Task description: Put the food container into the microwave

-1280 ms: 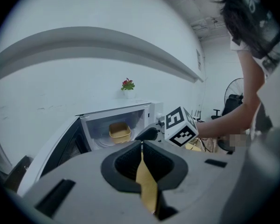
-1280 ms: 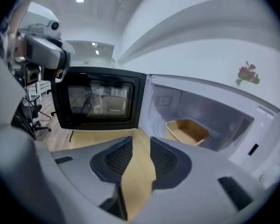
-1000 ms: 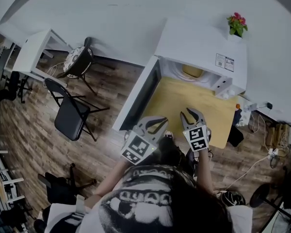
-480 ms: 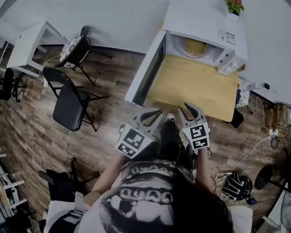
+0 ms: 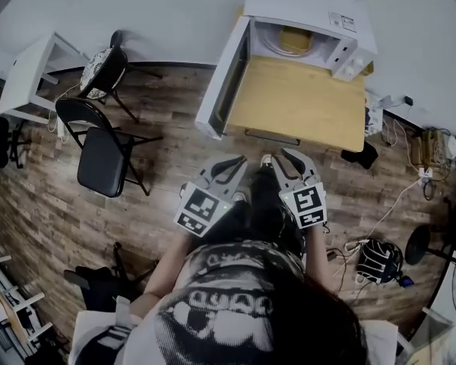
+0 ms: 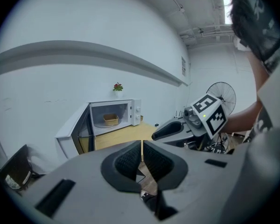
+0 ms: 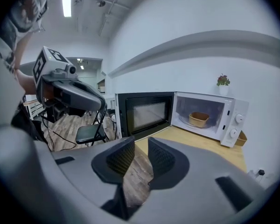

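The tan food container (image 5: 295, 41) sits inside the white microwave (image 5: 304, 6), whose door (image 5: 216, 90) hangs wide open to the left. It also shows through the opening as the container (image 6: 111, 120) in the left gripper view and the container (image 7: 199, 119) in the right gripper view. Both grippers hover over the floor, well short of the wooden table (image 5: 296, 105). My left gripper (image 5: 239, 162) has its jaws pressed together on nothing. My right gripper (image 5: 280, 158) shows a narrow gap with only floor behind it.
A black folding chair (image 5: 102, 154) stands on the wooden floor at the left, a second chair (image 5: 102, 71) and a white desk (image 5: 30, 74) beyond it. Cables and a power strip (image 5: 422, 147) lie right of the table. A floor fan (image 5: 380, 261) lies at lower right.
The person has stepped back from the table: the microwave and table sit farther up the head view, and both grippers are now over the floor instead of the table's front edge.
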`<state>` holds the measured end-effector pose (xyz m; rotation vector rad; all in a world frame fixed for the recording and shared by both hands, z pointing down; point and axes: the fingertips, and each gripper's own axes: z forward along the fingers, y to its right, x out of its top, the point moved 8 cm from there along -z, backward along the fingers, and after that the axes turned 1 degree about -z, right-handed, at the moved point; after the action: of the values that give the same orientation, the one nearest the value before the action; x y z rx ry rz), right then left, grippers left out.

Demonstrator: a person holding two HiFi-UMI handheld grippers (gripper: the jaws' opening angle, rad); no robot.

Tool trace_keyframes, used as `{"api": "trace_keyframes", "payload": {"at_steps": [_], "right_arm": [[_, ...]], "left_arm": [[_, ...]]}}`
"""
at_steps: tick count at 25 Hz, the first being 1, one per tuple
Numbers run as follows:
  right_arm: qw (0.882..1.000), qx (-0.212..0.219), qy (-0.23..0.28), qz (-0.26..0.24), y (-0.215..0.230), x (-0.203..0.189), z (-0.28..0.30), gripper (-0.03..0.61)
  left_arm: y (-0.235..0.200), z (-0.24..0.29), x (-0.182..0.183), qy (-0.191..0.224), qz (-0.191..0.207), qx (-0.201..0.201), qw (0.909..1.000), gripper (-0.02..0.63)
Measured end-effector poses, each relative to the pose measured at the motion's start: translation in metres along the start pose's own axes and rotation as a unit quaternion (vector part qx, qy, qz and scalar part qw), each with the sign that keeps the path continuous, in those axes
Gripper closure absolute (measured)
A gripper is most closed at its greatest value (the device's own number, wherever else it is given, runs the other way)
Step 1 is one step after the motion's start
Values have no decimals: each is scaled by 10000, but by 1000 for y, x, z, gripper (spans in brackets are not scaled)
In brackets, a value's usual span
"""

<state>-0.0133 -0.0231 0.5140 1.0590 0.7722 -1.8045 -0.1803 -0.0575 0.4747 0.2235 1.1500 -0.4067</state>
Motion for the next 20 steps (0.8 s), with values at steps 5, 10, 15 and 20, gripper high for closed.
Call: {"api": "trace_keyframes", "payload": {"at_steps": [5,10,15,20], "right_arm": [[9999,-13,84,-97,-15,4,-16,494],[9998,-99,160,-90,-28,3,-29,528],[9994,-168,299,-20,-34,2,-43,577],[9991,-3,398,136,-37,-4,-56,577]], "left_arm": [[9,-5,-6,86,-43,-54,9999,603],[16,-10,-10,159,-45,-112,9998,603],[28,-13,-12,230,-23,-209,9995,603],[39,-16,-15,279,-6,-271,9992,603]]}}
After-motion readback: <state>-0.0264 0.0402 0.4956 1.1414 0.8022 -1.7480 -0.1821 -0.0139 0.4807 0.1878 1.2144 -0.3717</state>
